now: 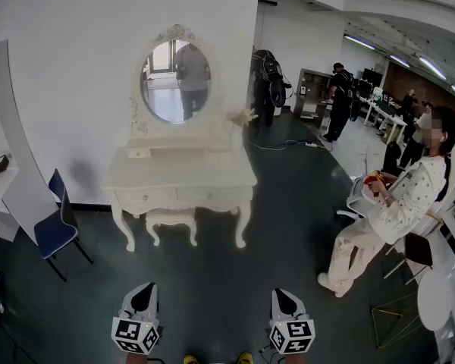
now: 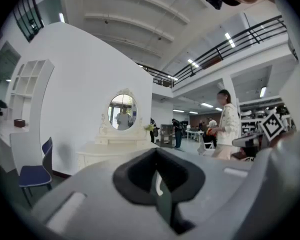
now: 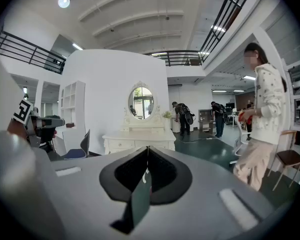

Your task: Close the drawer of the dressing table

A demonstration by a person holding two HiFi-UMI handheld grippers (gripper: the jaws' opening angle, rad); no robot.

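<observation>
I count one cream-white carved dressing table (image 1: 178, 177) against the white wall, carrying one oval mirror (image 1: 175, 80) on its surface. One matching cream stool (image 1: 171, 218) is tucked under the dressing table, and one blue chair (image 1: 53, 230) stands just to its left. One person in white clothes (image 1: 387, 211) stands well off to its right, with more people farther behind it. The drawer fronts (image 1: 174, 196) run along the dressing table's front rail; from here they are too small for me to count or to tell whether any stands out.

I have two grippers. The left gripper (image 1: 145, 288) and the right gripper (image 1: 286, 293) both sit well short of the dressing table, across bare dark floor (image 1: 212, 279), pointing towards it. Both pairs of jaws are closed together with nothing between them.
</observation>
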